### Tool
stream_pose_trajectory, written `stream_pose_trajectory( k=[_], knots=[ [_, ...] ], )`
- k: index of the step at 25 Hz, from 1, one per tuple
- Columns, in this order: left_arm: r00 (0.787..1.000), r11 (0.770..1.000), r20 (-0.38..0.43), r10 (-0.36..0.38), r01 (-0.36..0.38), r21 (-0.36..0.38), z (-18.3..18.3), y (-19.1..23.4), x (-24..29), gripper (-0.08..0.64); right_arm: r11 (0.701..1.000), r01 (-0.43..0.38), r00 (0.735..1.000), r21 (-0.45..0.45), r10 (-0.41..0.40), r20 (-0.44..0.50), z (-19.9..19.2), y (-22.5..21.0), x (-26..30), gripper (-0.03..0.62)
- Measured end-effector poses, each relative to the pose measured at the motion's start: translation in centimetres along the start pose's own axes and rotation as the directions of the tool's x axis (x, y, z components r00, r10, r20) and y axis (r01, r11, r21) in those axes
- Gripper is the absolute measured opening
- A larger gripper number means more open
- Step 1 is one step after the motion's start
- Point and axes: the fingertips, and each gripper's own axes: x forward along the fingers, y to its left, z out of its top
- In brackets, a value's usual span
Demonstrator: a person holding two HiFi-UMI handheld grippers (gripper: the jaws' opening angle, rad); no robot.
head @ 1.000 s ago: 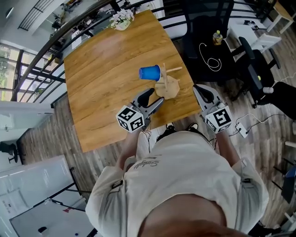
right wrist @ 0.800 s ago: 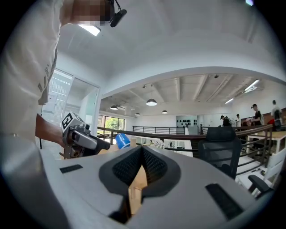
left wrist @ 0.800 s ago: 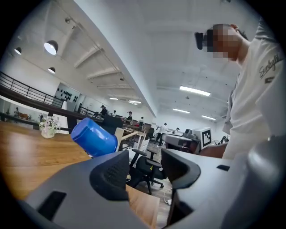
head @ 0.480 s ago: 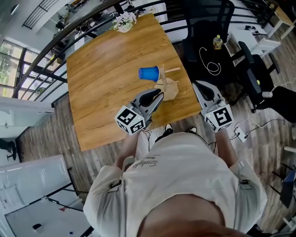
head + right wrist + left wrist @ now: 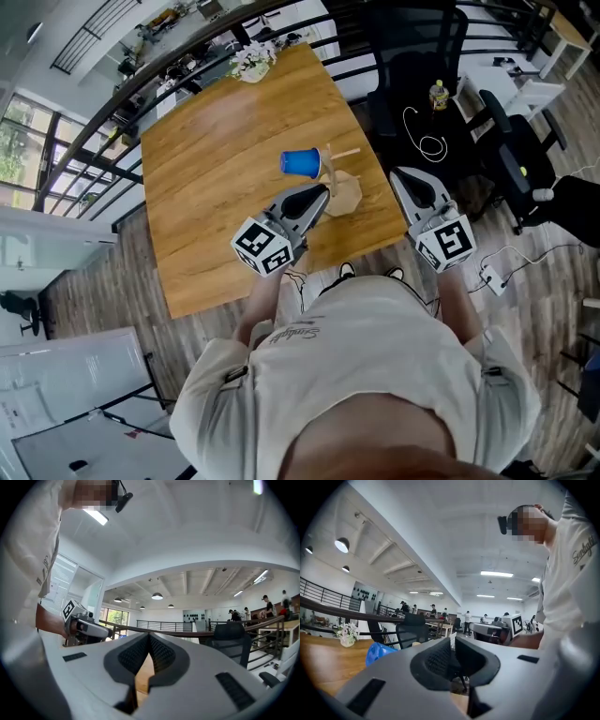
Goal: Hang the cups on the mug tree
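Blue plastic cup point(image 5: 302, 162) is sideways against the left side of the small wooden mug tree point(image 5: 339, 184), near the right edge of the wooden table point(image 5: 206, 169); its inside is not visible. Left gripper point(image 5: 322, 195) is just near of the tree, its jaws have just been closing and are now pressed together on nothing. Right gripper point(image 5: 397, 175) is past the table's right edge, jaws together and empty, and a small pot point(image 5: 249, 67) holding white flowers sits at the far edge.
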Motion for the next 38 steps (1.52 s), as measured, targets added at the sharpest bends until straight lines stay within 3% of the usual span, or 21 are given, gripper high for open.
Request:
stream_pose_trajectory(
  k=[5, 10, 26, 38],
  knots=[
    [0.999, 1.0, 0.038, -0.006, 0.007, -0.013, 1.0, -0.1, 0.3, 0.04, 1.0, 0.01, 1.0, -0.003, -0.01, 0.006, 0.3, -0.4, 0.1, -0.006],
    [1.0, 1.0, 0.027, -0.005, 0.005, -0.014, 0.6, -0.3, 0.4, 0.04, 1.0, 0.002, 1.0, 0.001, -0.002, 0.003, 0.1, -0.4, 0.4, -0.006],
    [0.992, 0.993, 0.066, 0.112, -0.109, -0.048, 1.4, 1.8, 0.8, 0.04, 0.999, -0.019, 0.999, 0.033, 0.02, -0.046, -1.3, -1.1, 0.6, -0.006],
    [0.992, 0.991, 0.034, 0.121, -0.118, -0.066, -0.3, 2.9, 0.8, 0.04, 1.0, -0.014, 0.998, 0.021, 0.015, -0.053, -1.6, -1.4, 1.6, -0.006]
  ],
)
